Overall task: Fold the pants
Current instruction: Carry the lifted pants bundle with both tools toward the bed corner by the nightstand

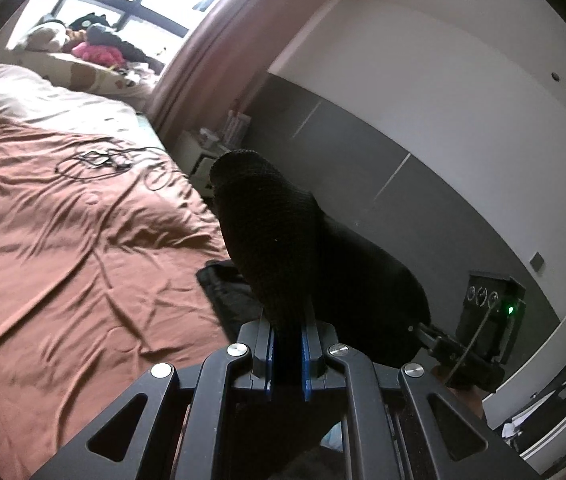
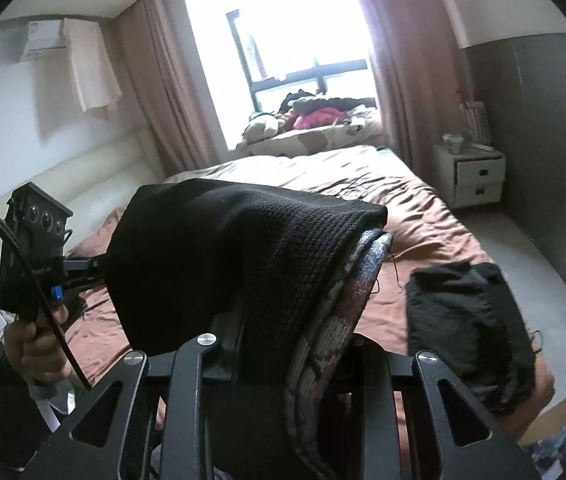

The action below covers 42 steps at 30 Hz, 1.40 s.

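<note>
**Inspector:** Report the left gripper.

**Me:** My left gripper (image 1: 287,344) is clamped on the pants (image 1: 279,240); the blue pads (image 1: 270,354) pinch a thick bundle of the black knit fabric, which rises from between them and droops over to the right. In the right wrist view the same gripper (image 2: 101,268) shows at the left edge of the pants, a hand (image 2: 39,344) on its handle.

**Inspector:** And the right?

**Me:** My right gripper (image 2: 267,356) grips the pants (image 2: 243,264) as well; the folded layers fill the gap between its fingers, black outside, a grey and reddish patterned inner side showing along the right edge. From the left wrist view the right gripper (image 1: 429,334) meets the fabric at its far right side.

**Inspector:** Location of the pants?

**Me:** Held up in the air between both grippers, above the bed (image 2: 435,216); no part of the held section rests on the brown sheet (image 1: 63,240).

**Inspector:** Other items noted?

**Me:** A separate dark folded garment (image 2: 471,320) lies on the bed near its corner; a tangle of black cables (image 1: 107,162) lies further up the sheet; a white nightstand (image 2: 471,176) stands beside the bed; a heap of clothes (image 2: 323,112) sits under the window (image 2: 303,40).
</note>
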Motion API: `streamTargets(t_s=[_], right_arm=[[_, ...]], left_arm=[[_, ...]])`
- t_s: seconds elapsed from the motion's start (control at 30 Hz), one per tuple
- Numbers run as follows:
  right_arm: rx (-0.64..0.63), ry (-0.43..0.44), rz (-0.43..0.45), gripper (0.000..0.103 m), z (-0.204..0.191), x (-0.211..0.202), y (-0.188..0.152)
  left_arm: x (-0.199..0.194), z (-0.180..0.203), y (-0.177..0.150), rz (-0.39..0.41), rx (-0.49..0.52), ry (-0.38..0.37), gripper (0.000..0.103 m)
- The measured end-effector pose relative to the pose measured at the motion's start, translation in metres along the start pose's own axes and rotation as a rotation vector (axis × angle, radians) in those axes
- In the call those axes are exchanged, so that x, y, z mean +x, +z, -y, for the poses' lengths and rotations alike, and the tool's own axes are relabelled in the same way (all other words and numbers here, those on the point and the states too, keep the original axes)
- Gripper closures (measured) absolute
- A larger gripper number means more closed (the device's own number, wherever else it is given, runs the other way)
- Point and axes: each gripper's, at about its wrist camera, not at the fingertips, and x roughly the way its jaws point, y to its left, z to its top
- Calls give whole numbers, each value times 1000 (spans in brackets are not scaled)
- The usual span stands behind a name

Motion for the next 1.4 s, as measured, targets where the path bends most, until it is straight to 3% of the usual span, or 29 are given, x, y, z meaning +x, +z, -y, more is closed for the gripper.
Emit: streamTargets(t_s=[0.27,0.6,0.97,1.4], right_arm=[[4,-86,23,80,14,-12,-3],[13,-211,45,80,5,-32,-2],[23,-307,-4,80,1,-8,-3],[66,-372,-89,80,0,64,-2]], left_arm=[[51,30,10,-46,48,-68,92],[116,57,19,-116,109,-189,92],[203,41,9,-217,74,-255,93],[294,-12,0,-282,18,-240,93]])
